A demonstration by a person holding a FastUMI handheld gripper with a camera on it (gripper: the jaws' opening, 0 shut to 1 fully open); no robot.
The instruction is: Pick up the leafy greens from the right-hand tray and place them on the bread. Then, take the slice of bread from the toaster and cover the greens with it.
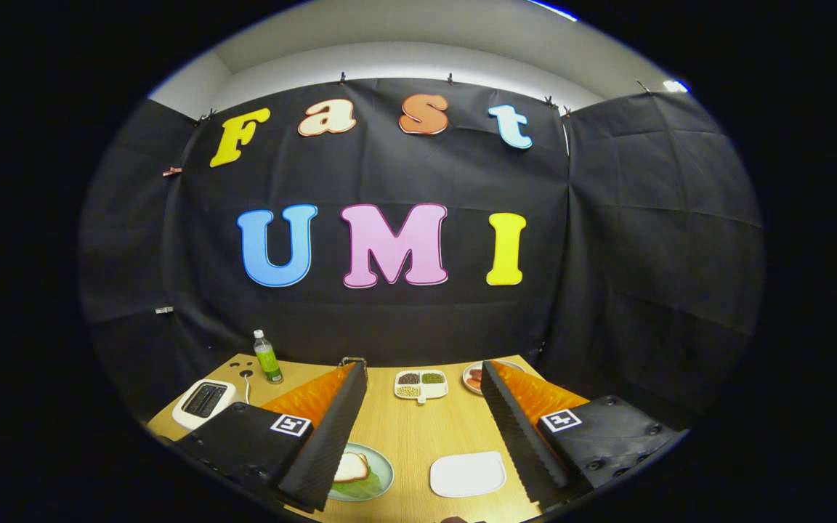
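Wooden table (407, 436): toaster (204, 402), bottle (268, 357) (green), plates.

Black creased cloth wall (644, 240) hung on clips around the booth, pale grey ceiling (418, 43) was lit above, light wooden tabletop (411, 436) stood below

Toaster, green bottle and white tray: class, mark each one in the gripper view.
Toaster (204, 402), gripper view, on its slotted top.
Green bottle (268, 361), gripper view, on its label.
White tray (468, 474), gripper view, on its bare middle, between the open tongs (424, 418).
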